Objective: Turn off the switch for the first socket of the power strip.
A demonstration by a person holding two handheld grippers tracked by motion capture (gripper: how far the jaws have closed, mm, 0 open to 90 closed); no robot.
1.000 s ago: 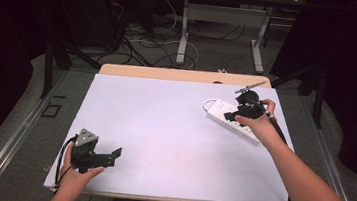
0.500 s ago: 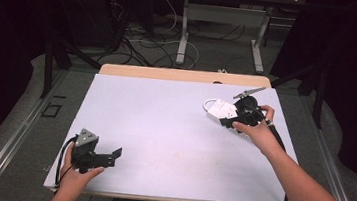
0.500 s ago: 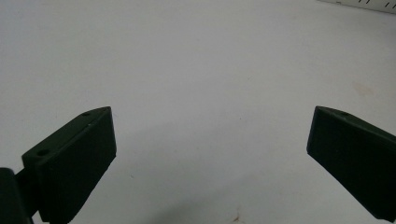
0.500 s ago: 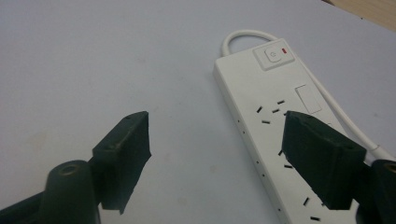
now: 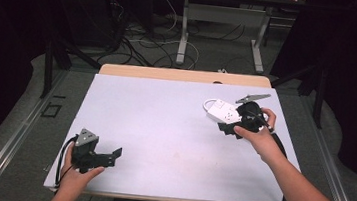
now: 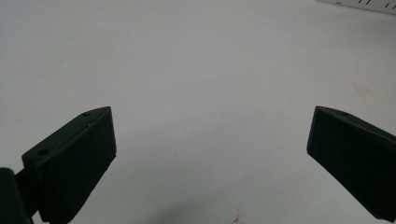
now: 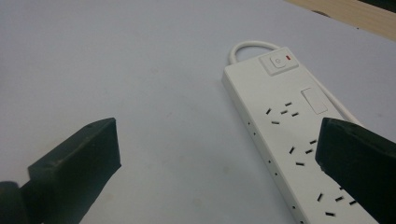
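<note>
A white power strip (image 5: 219, 110) lies on the right side of the table, its switch end and looped cord toward the far left. My right gripper (image 5: 229, 126) hovers over its near part. In the right gripper view the power strip (image 7: 285, 130) runs up from under the right jaw, and the right gripper (image 7: 218, 140) has just been opening; its jaws stand wide and nothing is pressed between the pads. My left gripper (image 5: 113, 157) rests at the near left, open, with bare table between the jaws of the left gripper (image 6: 210, 135).
The table top is a pale white sheet (image 5: 164, 124) with a wooden strip (image 5: 184, 75) along its far edge. An edge of the power strip (image 6: 359, 3) shows in the left gripper view. Cables and desk legs crowd the floor beyond the table.
The right hand has shifted a little left and nearer along the power strip, and its jaws have spread apart. The left hand and gripper have kept still.
</note>
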